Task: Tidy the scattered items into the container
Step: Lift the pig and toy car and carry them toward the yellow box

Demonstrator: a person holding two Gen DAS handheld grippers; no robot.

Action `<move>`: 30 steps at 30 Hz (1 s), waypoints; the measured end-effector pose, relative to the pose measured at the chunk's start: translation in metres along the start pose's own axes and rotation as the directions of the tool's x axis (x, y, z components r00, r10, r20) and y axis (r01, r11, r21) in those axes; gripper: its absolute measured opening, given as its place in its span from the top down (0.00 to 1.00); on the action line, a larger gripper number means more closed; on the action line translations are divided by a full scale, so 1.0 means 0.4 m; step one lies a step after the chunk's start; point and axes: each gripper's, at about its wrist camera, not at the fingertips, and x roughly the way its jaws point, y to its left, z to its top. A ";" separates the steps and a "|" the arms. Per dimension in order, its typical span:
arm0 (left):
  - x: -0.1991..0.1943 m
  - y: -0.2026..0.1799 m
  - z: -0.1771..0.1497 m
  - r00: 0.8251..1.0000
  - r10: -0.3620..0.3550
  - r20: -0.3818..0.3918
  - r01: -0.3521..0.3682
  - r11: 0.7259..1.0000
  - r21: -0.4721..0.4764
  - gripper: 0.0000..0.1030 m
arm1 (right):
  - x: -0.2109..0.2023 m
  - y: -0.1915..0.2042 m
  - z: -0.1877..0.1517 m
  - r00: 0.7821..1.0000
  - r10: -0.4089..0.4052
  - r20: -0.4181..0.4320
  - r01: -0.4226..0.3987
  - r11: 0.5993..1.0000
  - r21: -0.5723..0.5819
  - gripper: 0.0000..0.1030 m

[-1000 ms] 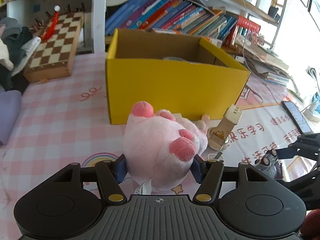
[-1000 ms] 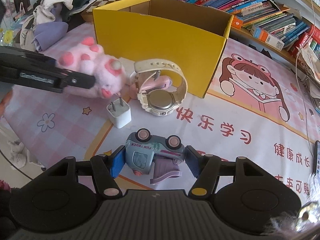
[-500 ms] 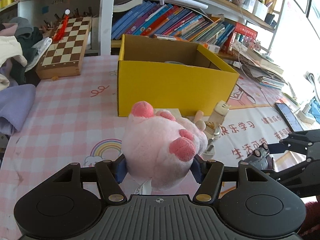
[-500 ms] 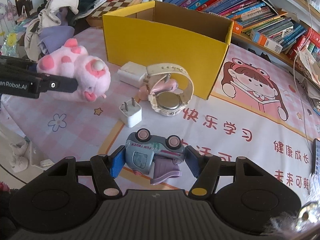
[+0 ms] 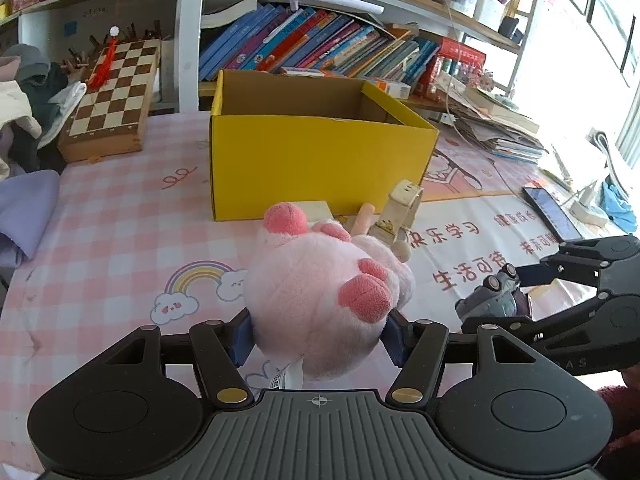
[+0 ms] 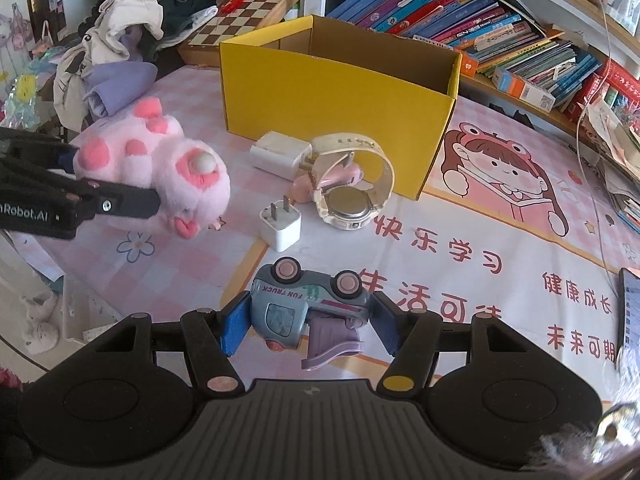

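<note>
The surface (image 6: pixel 500 208) wears a pink checked cloth with cartoon prints and red characters, and shelves of books (image 5: pixel 320 44) run behind it. On it stands the yellow box (image 5: pixel 316 168), open at the top, with a chessboard (image 5: pixel 112 92) beyond its left corner and a heap of clothes (image 6: pixel 120 40) further left. The left gripper (image 5: pixel 320 334) has its fingers pinching the pink plush toy (image 5: pixel 316 300) by its sides, lifted off the cloth in front of the box. The right gripper (image 6: pixel 308 322) has its fingers pinching the grey toy truck (image 6: pixel 304 304), wheels up, a purple flap hanging from it, also short of the box. Between them and the box lie a cream watch (image 6: pixel 352 188), a small pink toy (image 6: pixel 320 184) inside its strap, and two white chargers: one (image 6: pixel 280 154) near the box wall, one (image 6: pixel 280 226) prongs up.
</note>
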 end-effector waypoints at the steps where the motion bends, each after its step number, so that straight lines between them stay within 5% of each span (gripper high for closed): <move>1: -0.003 -0.001 -0.002 1.000 -0.003 0.000 0.003 1.000 0.003 0.40 | -0.003 0.003 -0.001 1.000 -0.001 0.002 0.001 1.000 0.002 0.41; 14: -0.034 -0.020 0.018 0.998 -0.042 0.056 0.041 0.999 0.034 0.40 | -0.033 0.017 0.021 0.999 -0.034 0.043 0.034 0.999 -0.003 0.41; 30: -0.040 -0.025 0.149 0.983 -0.072 0.170 0.057 0.995 0.088 0.40 | -0.055 -0.054 0.147 0.989 -0.047 0.141 0.041 0.998 0.050 0.41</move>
